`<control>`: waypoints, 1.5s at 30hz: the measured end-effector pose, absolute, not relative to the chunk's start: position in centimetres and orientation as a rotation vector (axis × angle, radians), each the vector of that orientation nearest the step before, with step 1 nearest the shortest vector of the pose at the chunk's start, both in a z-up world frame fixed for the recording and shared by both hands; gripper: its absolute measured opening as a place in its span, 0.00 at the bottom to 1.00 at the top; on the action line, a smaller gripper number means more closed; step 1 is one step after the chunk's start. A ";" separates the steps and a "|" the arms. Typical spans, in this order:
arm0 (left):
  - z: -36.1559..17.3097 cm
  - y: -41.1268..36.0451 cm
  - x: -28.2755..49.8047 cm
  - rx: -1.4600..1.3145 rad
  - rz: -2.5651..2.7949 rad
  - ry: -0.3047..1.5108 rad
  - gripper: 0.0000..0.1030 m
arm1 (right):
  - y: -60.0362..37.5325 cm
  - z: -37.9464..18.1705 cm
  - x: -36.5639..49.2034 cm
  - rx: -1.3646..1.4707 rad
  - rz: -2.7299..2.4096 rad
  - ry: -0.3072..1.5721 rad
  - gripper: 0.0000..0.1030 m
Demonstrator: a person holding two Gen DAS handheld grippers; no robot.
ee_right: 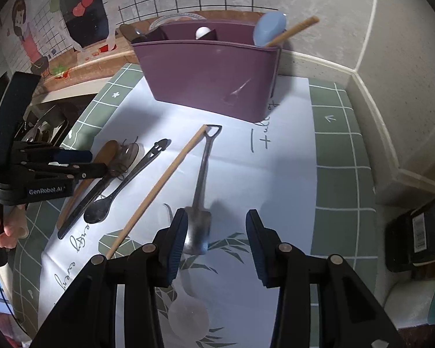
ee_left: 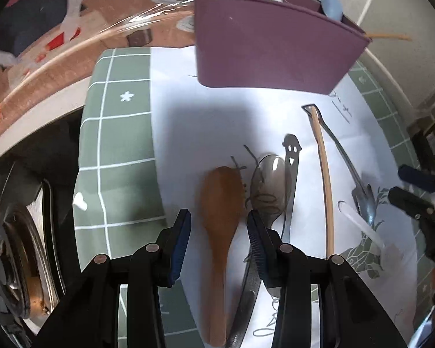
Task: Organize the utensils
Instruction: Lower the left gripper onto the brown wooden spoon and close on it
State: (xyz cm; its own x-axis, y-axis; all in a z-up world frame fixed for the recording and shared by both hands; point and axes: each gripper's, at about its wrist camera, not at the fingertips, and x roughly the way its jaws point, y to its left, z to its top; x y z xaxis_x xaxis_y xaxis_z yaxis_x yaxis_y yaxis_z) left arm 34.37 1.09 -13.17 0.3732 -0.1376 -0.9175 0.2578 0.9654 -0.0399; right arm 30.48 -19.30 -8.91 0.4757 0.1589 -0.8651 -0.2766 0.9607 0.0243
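Fingers parted, wooden spoon between (untouched)

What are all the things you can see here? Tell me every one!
Holder: 1, purple, back of the white sheet.
Blue spoon: 1, light blue, standing in holder's right end.
Stick: 1, tan, in holder beside blue spoon.
White sheet: 1, white with drawings, on the mat.
Mat: 1, green with white grid, under the sheet.
Wooden spoon: 1, brown, lying on sheet, left.
Smiley spoon: 1, dark metal, on sheet.
Chopstick: 1, tan, on sheet, middle.
Shovel spoon: 1, silver, on sheet.
Left gripper: 1, black and blue, open over wooden spoon.
Right gripper: 1, black and blue, open around shovel spoon.
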 end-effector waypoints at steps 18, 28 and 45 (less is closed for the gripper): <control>-8.5 9.1 30.2 -0.101 -0.122 1.001 0.36 | -9.6 -9.2 32.1 -0.153 0.458 1.053 0.39; -5.5 12.8 27.6 -0.141 0.020 0.878 0.42 | -6.0 -10.9 34.7 -0.082 0.291 1.055 0.51; -10.3 6.4 30.8 -0.057 -0.095 1.061 0.51 | -13.4 -10.7 32.8 -0.169 0.236 1.038 0.52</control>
State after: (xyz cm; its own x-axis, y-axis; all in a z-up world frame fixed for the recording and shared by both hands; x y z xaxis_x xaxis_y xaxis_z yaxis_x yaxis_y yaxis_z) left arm 30.85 6.40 -10.35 0.4846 -0.1053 -0.8684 0.0499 0.9944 -0.0927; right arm 32.78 -13.42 -10.66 0.4860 0.1137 -0.8666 -0.2728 0.9617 -0.0268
